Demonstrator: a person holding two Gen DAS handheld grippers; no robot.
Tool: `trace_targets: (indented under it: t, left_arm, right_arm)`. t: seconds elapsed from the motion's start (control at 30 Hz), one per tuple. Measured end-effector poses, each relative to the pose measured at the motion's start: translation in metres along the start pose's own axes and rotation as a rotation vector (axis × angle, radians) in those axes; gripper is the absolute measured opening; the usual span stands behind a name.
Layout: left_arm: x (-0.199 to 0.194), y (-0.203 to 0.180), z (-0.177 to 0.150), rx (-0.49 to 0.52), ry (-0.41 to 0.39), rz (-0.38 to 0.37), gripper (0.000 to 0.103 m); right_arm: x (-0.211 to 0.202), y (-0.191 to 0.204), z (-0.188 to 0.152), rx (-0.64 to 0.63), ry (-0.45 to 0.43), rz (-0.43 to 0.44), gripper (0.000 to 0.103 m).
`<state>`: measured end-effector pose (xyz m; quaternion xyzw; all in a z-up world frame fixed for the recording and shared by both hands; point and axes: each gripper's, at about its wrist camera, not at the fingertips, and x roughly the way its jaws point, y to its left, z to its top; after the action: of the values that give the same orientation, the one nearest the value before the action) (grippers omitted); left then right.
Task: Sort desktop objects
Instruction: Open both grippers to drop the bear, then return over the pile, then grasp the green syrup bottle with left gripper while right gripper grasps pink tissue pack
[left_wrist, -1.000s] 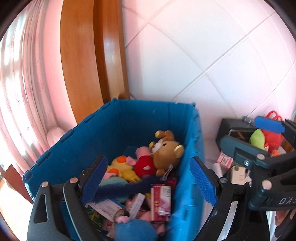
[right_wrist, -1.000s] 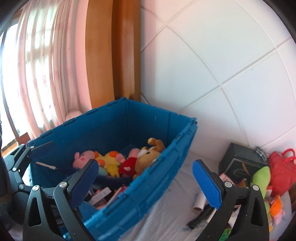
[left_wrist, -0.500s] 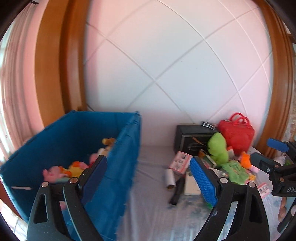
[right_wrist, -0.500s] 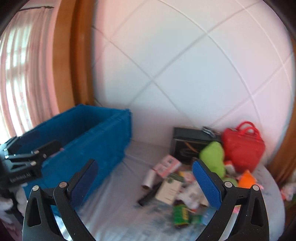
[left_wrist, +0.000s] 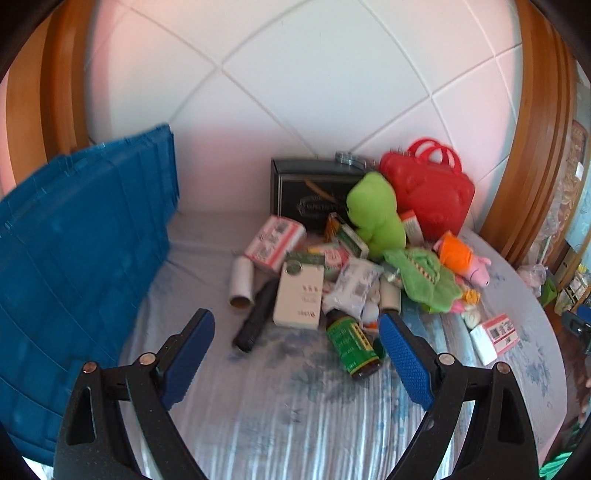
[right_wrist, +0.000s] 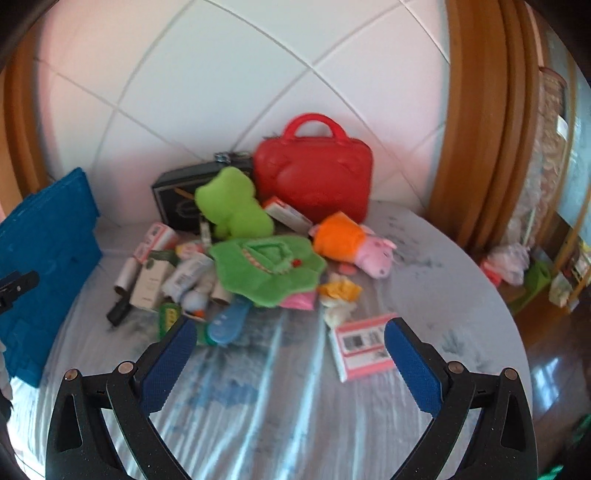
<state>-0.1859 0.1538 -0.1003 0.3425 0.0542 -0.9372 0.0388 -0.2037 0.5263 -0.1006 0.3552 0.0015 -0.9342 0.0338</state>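
blue plastic is filling the left of both views, that's the big blue crate (left_wrist: 74, 258) sitting on the table (left_wrist: 295, 424) with its pale patterned cloth. everything else is piling up to the right of the crate: a cardboard tube (left_wrist: 242, 282) and a black stick-shaped thing (left_wrist: 256, 315) are lying nearest to it, then a white box (left_wrist: 300, 297) and a dark bottle with a green label (left_wrist: 352, 347) tipped on its side. further from the crate a green plush (right_wrist: 232, 205) is leaning against a black box (left_wrist: 314, 194), with a red handbag (right_wrist: 314, 177) standing upright against the wall behind. a floppy green cloth toy (right_wrist: 267, 267) is lying in front of the plush, an orange and pink pig plush (right_wrist: 354, 245) just beside it. a pink-and-white carton (right_wrist: 364, 345) is sitting apart from the heap, furthest from the crate. the left gripper (left_wrist: 295, 354) is hovering over the cloth with fingers spread wide, holding nothing, and the right gripper (right_wrist: 290, 363) is doing the same, pads wide apart and empty.
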Motion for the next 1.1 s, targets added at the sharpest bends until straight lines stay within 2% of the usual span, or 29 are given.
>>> trace_targets:
  t: [0.13, 0.3, 0.57, 0.77, 0.83, 0.9, 0.93, 1.0, 1.1]
  left_arm:
    - [0.047, -0.018, -0.021, 0.001, 0.096, 0.014, 0.092]
    - [0.095, -0.04, -0.037, 0.008, 0.194, 0.024, 0.092]
    - [0.155, -0.061, -0.042, 0.024, 0.301, 0.033, 0.092]
    - [0.211, -0.08, -0.045, 0.05, 0.369, 0.04, 0.091]
    - [0.232, -0.086, -0.049, 0.071, 0.404, 0.047, 0.081]
    - [0.246, -0.088, -0.054, 0.074, 0.437, 0.031, 0.065]
    - [0.252, -0.088, -0.058, 0.069, 0.455, 0.026, 0.063]
    - [0.256, -0.087, -0.065, 0.076, 0.463, 0.042, 0.055]
    - [0.25, -0.076, -0.078, 0.048, 0.463, 0.034, 0.051]
  right_arm:
    - [0.025, -0.059, -0.028, 0.059, 0.099, -0.051, 0.103]
    - [0.057, -0.106, -0.055, 0.117, 0.195, -0.083, 0.103]
    - [0.112, -0.148, -0.075, 0.208, 0.277, -0.059, 0.103]
    - [0.145, -0.177, -0.069, 0.235, 0.303, -0.119, 0.1]
    - [0.153, -0.187, -0.065, 0.222, 0.305, -0.151, 0.087]
    - [0.161, -0.198, -0.061, 0.228, 0.309, -0.167, 0.078]
    - [0.165, -0.204, -0.059, 0.229, 0.308, -0.183, 0.074]
    - [0.171, -0.215, -0.055, 0.23, 0.306, -0.21, 0.074]
    - [0.185, -0.226, -0.054, 0.236, 0.319, -0.224, 0.074]
